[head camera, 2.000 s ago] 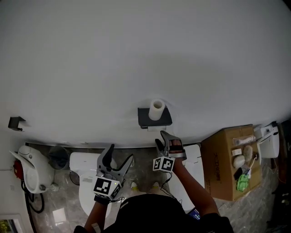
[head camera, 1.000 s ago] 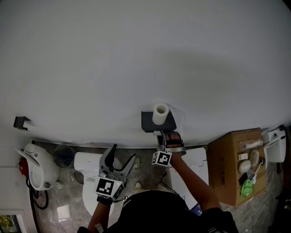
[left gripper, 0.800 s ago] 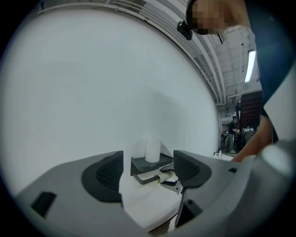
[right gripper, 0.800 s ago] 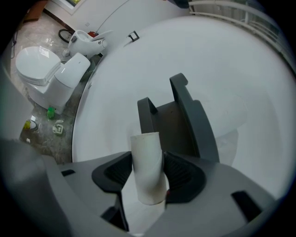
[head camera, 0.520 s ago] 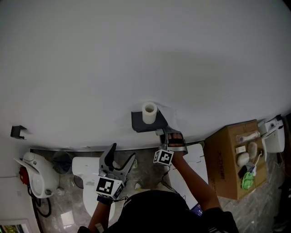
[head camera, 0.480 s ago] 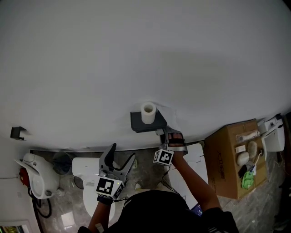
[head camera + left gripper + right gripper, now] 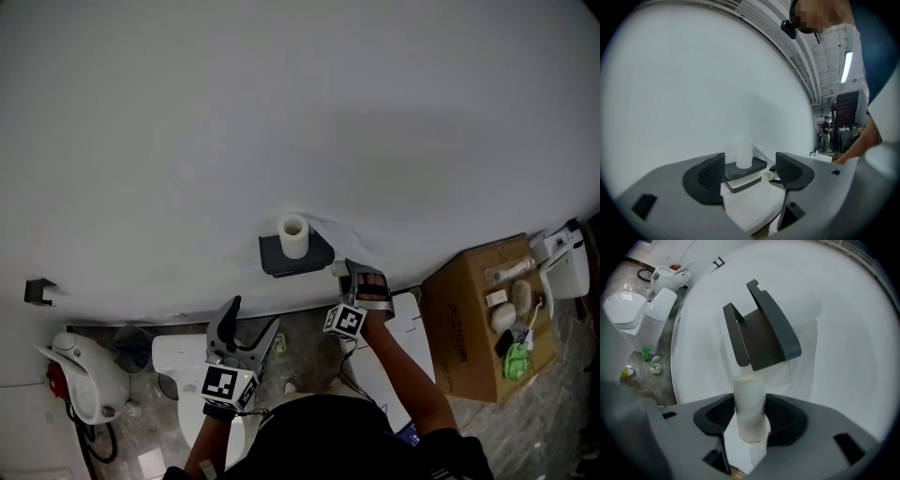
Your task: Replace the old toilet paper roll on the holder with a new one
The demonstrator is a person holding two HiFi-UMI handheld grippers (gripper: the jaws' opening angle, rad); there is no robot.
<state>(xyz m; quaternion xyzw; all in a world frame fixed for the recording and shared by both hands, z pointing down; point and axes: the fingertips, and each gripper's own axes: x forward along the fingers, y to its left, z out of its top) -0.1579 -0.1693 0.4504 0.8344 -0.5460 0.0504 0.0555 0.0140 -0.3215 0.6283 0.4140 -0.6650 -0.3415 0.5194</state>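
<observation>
A dark grey paper holder (image 7: 298,256) hangs on the white wall, and a white roll (image 7: 293,234) stands upright on its top shelf. My right gripper (image 7: 351,277) sits just right of and below the holder. In the right gripper view it (image 7: 750,420) is shut on a pale cardboard tube (image 7: 750,406), which stands upright between the pads in front of the holder (image 7: 761,331). My left gripper (image 7: 251,317) hangs lower left of the holder, open and holding nothing. In the left gripper view the roll (image 7: 744,153) and holder (image 7: 746,171) show between its open jaws.
A white toilet (image 7: 183,370) stands below my left gripper. An open cardboard box (image 7: 473,323) with small items stands on the right, with a white device (image 7: 565,267) beyond it. A small black hook (image 7: 37,291) is on the wall at far left, above a white appliance (image 7: 75,384).
My right gripper has drawn back from under the holder, down and to the right, with the tube in it. The left gripper has stayed open in nearly the same spot.
</observation>
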